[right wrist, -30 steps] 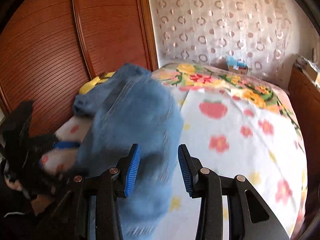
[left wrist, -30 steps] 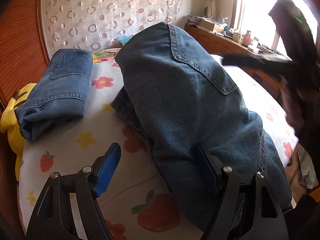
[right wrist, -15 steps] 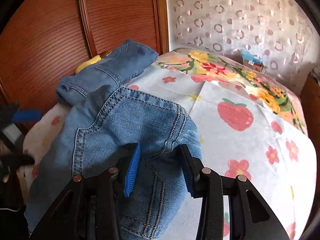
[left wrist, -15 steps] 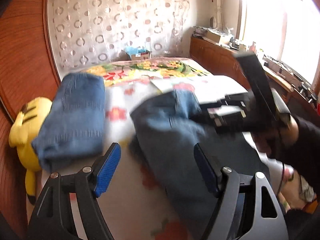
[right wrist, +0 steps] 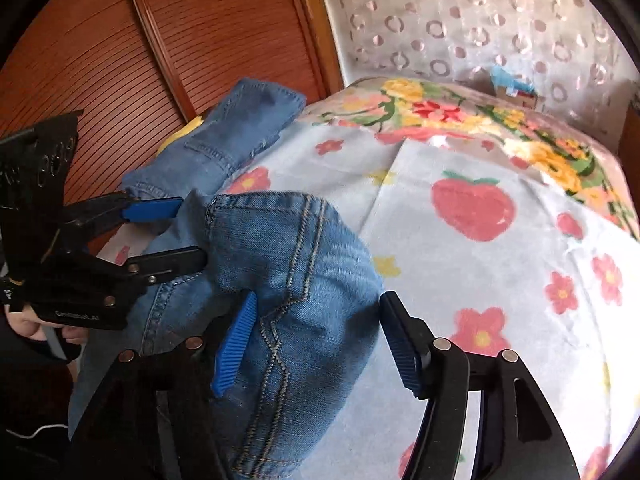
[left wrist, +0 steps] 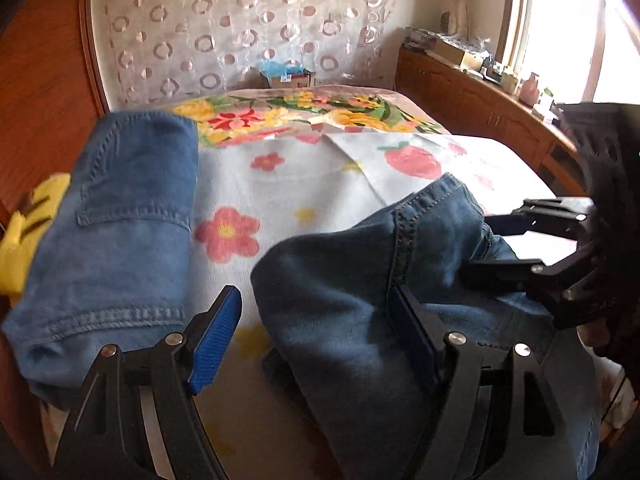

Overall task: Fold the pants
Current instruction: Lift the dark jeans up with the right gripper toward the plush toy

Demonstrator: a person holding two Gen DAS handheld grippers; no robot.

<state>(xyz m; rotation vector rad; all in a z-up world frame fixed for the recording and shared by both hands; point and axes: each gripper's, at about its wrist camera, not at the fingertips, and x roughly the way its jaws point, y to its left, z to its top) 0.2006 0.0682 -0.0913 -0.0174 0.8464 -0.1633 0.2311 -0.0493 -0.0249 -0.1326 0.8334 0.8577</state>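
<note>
The dark blue jeans (left wrist: 352, 280) lie bunched in a folded heap on the flowered bedsheet (left wrist: 304, 184), close in front of both grippers. My left gripper (left wrist: 316, 332) is open, with the heap's left part between its fingers and its right pad against the denim. In the right wrist view the same jeans (right wrist: 288, 264) sit between the fingers of my right gripper (right wrist: 320, 344). Its jaws are opening and the right pad stands clear of the cloth. The left gripper (right wrist: 176, 236) reaches in at the heap's far left corner. The right gripper (left wrist: 500, 244) shows at the heap's right side.
A second, lighter pair of folded jeans (left wrist: 128, 220) lies at the bed's left edge beside a yellow plush toy (left wrist: 28, 232). A wooden wardrobe (right wrist: 160, 40) stands left of the bed. A low cabinet (left wrist: 480, 96) under the window runs along the right. A small box (left wrist: 286, 76) sits behind the bed.
The dark jeans came down from a raised bundle to a low heap on the sheet. My right gripper's jaws, narrow around the denim before, have spread wide. The left gripper pulled back.
</note>
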